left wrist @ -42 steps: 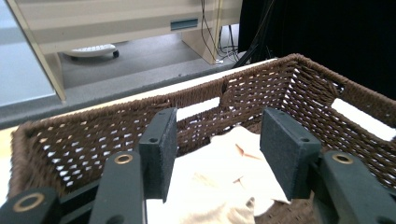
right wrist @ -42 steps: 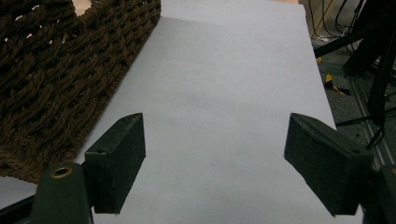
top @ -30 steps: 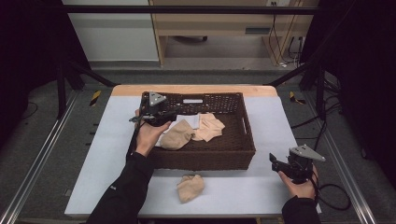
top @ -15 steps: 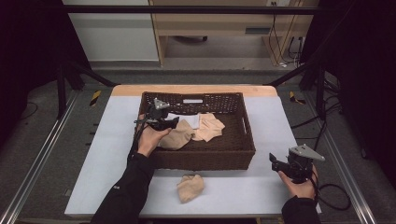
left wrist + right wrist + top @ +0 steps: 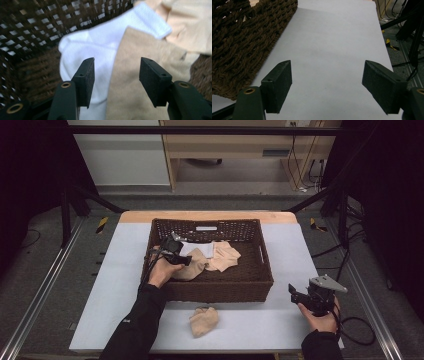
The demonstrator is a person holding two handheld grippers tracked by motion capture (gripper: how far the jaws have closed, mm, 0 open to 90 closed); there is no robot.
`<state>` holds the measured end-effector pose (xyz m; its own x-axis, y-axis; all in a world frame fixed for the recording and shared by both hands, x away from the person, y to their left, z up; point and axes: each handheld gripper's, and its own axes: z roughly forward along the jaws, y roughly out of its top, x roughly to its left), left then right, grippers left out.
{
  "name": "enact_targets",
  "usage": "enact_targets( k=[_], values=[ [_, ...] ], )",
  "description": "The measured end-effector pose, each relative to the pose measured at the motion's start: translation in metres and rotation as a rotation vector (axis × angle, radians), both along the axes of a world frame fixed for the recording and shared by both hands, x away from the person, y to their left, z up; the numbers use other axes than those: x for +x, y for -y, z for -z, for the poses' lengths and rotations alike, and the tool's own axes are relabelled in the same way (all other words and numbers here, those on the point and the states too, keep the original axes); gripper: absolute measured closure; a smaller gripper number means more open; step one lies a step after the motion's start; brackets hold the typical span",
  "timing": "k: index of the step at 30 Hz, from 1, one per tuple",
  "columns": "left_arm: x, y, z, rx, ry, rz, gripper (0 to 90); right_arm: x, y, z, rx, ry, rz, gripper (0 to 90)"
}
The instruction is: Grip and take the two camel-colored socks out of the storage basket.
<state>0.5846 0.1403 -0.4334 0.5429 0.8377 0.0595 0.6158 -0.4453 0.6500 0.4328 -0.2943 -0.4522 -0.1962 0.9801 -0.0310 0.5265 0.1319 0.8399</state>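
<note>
Looking from the near edge of the high view, we find a crumpled beige sock lying alone on the pale grey table sheet, low in the frame just in front of the dark brown woven wicker basket. At the lower right our right gripper rests in the hand above bare sheet. In the right gripper view its black, blocky jaws stand wide apart with nothing between them, and the basket's coarse braided wall is cut off at the upper left.

Farther up, left of centre, our left gripper sits inside the basket; the hand hides much of its body. In the left gripper view its jaws have just been opening a little and stand fairly wide. They frame the seam where a tan sock overlaps a white ribbed sock. We cannot tell whether the pads touch the cloth. The picture is soft, and the weave is blurred. Beyond, a paler beige sock lies crumpled mid-basket, its edge cut off at the upper right of the left gripper view.
</note>
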Motion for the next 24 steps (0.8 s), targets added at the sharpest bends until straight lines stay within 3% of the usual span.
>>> enact_targets(
  k=[9,14,17,24],
  values=[
    [0.0008,0.0022,0.0045,0.029,-0.031,0.037,47.4,-0.0002,0.0,0.0,-0.001,0.002,0.0,24.1],
    [-0.0005,0.0039,0.0047,0.037,-0.069,0.043,58.9,-0.0004,0.0002,-0.0002,0.001,0.002,0.001,24.2],
    [-0.0022,0.0052,0.0023,0.049,-0.076,0.045,67.5,-0.0003,0.0001,-0.0001,0.0,0.002,0.001,24.3],
    [-0.0061,0.0067,-0.0043,0.034,-0.071,0.043,86.2,-0.0009,0.0007,-0.0006,0.001,0.003,0.003,24.3]
  ],
)
